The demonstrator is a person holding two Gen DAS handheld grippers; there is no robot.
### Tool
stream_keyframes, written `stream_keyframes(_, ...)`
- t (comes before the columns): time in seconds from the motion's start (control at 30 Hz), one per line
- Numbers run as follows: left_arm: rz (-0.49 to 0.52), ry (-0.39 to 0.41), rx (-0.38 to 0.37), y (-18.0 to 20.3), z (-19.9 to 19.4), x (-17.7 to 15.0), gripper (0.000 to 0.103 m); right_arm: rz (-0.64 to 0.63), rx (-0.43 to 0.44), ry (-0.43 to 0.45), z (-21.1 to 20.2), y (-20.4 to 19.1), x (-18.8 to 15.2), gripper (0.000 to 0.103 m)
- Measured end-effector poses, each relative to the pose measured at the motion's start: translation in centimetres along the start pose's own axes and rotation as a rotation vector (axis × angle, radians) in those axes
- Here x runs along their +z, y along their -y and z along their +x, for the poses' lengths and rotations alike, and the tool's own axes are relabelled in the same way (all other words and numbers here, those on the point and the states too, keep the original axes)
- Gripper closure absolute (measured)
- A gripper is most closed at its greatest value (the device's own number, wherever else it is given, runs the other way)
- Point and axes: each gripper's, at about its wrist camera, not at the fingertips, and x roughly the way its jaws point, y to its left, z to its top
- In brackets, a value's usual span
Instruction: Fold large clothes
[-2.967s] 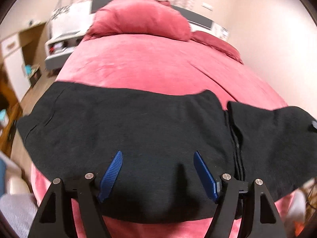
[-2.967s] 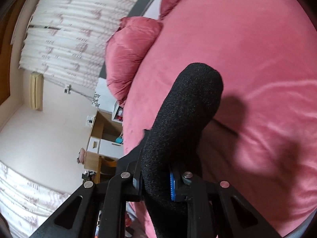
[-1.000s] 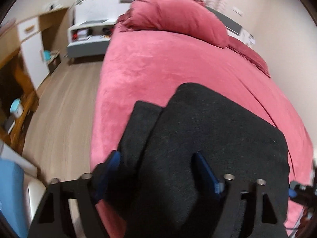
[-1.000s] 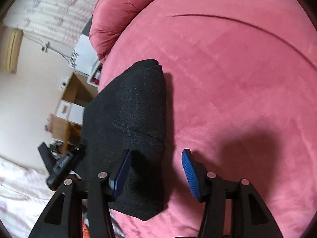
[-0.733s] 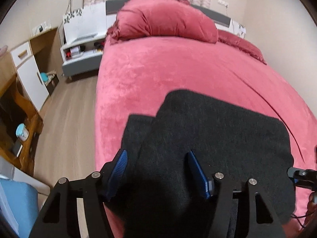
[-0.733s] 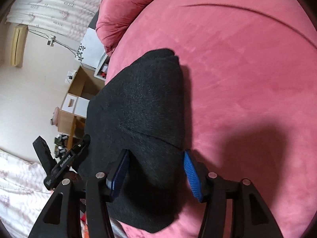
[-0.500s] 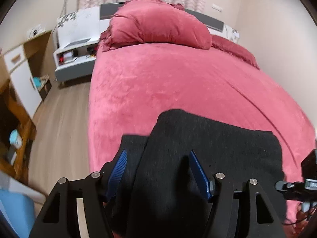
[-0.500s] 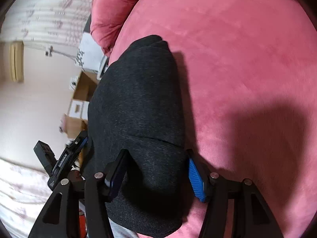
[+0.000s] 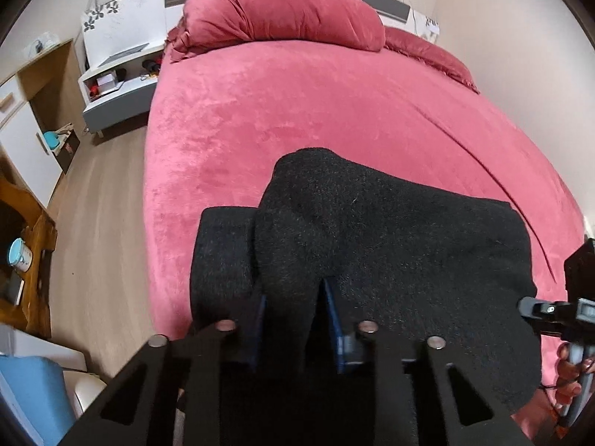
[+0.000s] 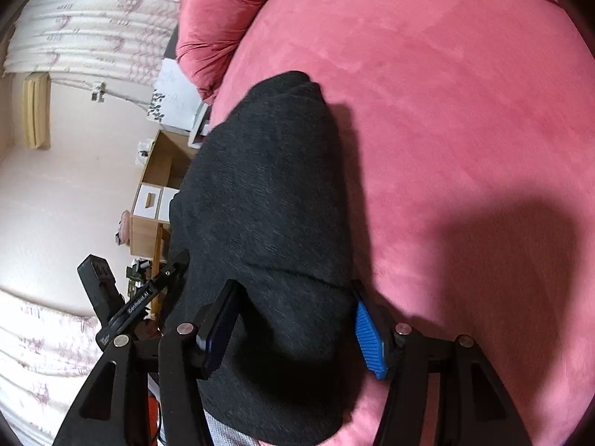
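Here the black knit garment (image 9: 390,245) lies folded into a thick pad at the near edge of the pink bed cover (image 9: 297,111), filling the lower middle of the left wrist view. Its fabric is dark, fuzzy and bunched, with a second layer showing as a flat flap at lower left. The left gripper (image 9: 293,319) has its blue pads drawn narrow, pinching a raised ridge of the cloth. In the right wrist view the garment (image 10: 267,200) runs from centre to bottom, and the right gripper (image 10: 293,327) straddles a thick roll of it, fingers fairly wide, pads against the cloth. A pink pillow (image 9: 282,11) sits at upper centre.
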Motion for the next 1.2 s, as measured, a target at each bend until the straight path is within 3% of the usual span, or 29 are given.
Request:
stream_keyframes(0.1, -0.038, 0.032, -0.018, -0.7, -1.3, 0.0, 0.086, -0.104, -0.090, -0.019, 0.8, -2.1, 0.5, 0.069)
stream_keyframes(0.23, -0.093, 0.114, -0.036, -2.2, -4.4, 0.3, 0.088, -0.297, -0.121, 0.026, -0.8, -7.7, 1.1, 0.075)
stream_keyframes(0.33, -0.176, 0.107, -0.031, -4.7, -4.5, 0.0, 0.087, -0.439, -0.169, 0.046, -1.0, -11.6, 1.0, 0.075)
stream_keyframes(0.43, -0.248, 0.024, -0.011, -6.9, -1.0, -1.3, 0.083, -0.420, -0.226, 0.005, 0.9, -11.2, 1.3, 0.067)
stream_keyframes(0.53, -0.206, 0.045, 0.059, -6.3, 0.9, -2.6, 0.067, -0.345, -0.323, -0.086, 4.3, -7.4, 1.6, 0.044)
stream_keyframes(0.6, -0.199, 0.073, 0.091, -6.0, 0.4, -2.4, 0.059, -0.244, -0.233, -0.062, 4.1, -5.0, 1.6, 0.044)
stream_keyframes(0.63, -0.200, 0.076, 0.103, -6.0, 0.3, -2.3, 0.046, -0.186, -0.175, -0.042, 3.3, -4.3, 1.5, 0.044)
stream_keyframes(0.7, -0.197, 0.072, 0.155, -6.6, 0.3, -2.0, 0.014, -0.131, -0.138, -0.057, 2.7, -3.5, 1.5, 0.043)
stream_keyframes(0.93, -0.243, 0.033, 0.072, -8.3, 1.6, -2.1, 0.005, -0.241, -0.112, 0.016, 1.3, -5.1, 1.6, 0.040)
stream_keyframes(1.0, -0.298, 0.001, 0.011, -9.5, 2.2, -2.2, 0.001, -0.260, -0.103, 0.011, 1.9, -5.5, 1.8, 0.040)
stream_keyframes(1.07, -0.372, -0.059, -0.095, -10.7, 3.1, -2.9, 0.000, -0.250, -0.082, -0.004, 2.4, -4.9, 2.1, 0.040)
stream_keyframes(1.13, -0.456, -0.104, -0.179, -11.6, 4.1, -3.7, 0.000, -0.206, -0.021, -0.029, 3.3, -4.0, 2.2, 0.040)
stream_keyframes(1.2, -0.483, -0.101, -0.200, -11.6, 4.1, -4.1, 0.004, -0.177, 0.024, -0.010, 4.0, -3.4, 2.5, 0.039)
